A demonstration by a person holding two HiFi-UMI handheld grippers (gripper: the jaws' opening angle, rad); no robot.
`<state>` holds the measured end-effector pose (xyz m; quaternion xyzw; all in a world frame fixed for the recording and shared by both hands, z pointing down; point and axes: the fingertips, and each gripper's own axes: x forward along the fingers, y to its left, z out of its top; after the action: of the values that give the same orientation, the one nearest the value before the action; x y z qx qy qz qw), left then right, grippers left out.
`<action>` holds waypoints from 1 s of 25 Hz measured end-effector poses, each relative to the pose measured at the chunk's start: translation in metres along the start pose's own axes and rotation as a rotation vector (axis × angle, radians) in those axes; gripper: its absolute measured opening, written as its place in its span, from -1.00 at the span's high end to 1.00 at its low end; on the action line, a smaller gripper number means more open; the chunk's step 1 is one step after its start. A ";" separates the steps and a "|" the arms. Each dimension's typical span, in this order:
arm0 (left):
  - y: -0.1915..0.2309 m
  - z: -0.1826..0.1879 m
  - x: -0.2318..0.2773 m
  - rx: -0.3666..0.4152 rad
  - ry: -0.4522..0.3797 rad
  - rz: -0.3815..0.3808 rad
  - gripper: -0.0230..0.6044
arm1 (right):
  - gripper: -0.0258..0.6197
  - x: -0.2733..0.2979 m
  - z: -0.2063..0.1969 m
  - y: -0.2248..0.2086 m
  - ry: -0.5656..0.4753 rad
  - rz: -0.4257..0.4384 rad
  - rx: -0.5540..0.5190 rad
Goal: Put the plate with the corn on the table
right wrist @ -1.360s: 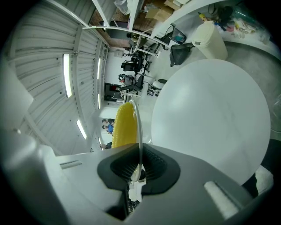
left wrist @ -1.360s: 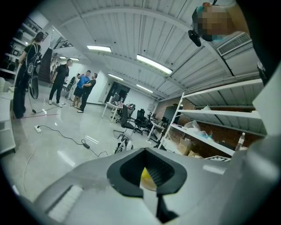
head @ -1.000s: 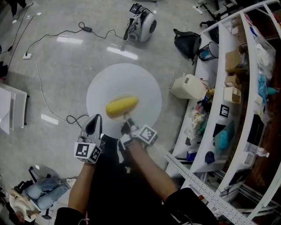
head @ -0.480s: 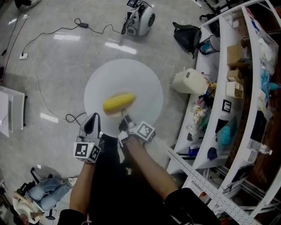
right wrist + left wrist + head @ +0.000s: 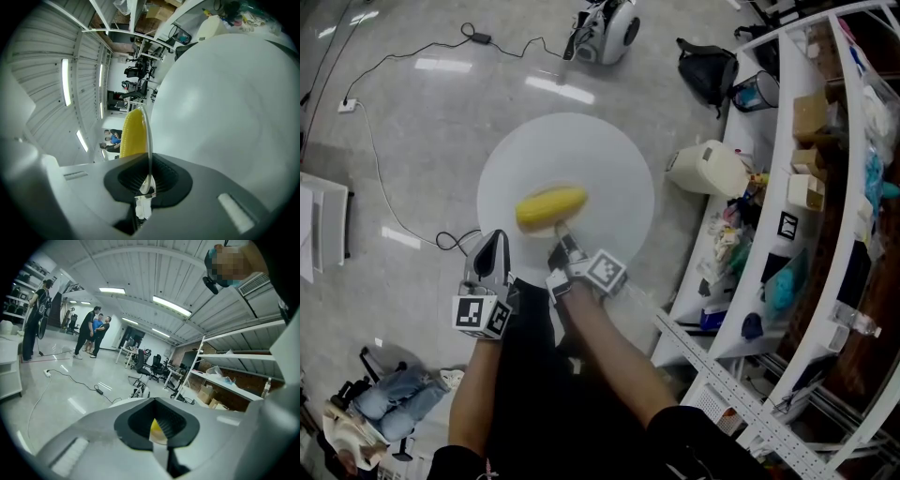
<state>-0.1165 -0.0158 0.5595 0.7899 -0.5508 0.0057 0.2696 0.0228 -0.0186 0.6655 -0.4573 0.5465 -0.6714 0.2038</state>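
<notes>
A yellow corn cob (image 5: pixel 551 208) lies on a clear round plate (image 5: pixel 149 140) that is barely discernible over the round white table (image 5: pixel 609 159) at frame centre. The right gripper (image 5: pixel 559 234) pinches the plate's near rim. The left gripper (image 5: pixel 496 242), at lower left, has its jaws together. Around them are a glossy grey floor (image 5: pixel 412 122) and, at right, cluttered white shelves (image 5: pixel 787 187).

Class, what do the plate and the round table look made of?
Plate: clear glass or plastic, glossy; its thin rim is see-through. Table: smooth white top, perhaps painted or laminate; even, softly shining surface.
</notes>
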 end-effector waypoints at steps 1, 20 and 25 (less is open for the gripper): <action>0.001 -0.002 0.000 -0.002 0.001 0.002 0.92 | 0.84 0.002 0.000 -0.002 0.000 -0.003 -0.002; 0.012 -0.025 0.019 -0.029 0.015 0.020 0.92 | 0.84 0.018 -0.002 -0.032 -0.018 -0.024 0.044; 0.017 -0.029 0.025 -0.033 0.020 0.022 0.92 | 0.84 0.024 -0.001 -0.034 -0.014 -0.022 0.058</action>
<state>-0.1127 -0.0295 0.5989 0.7792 -0.5568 0.0074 0.2878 0.0176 -0.0258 0.7062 -0.4619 0.5202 -0.6859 0.2137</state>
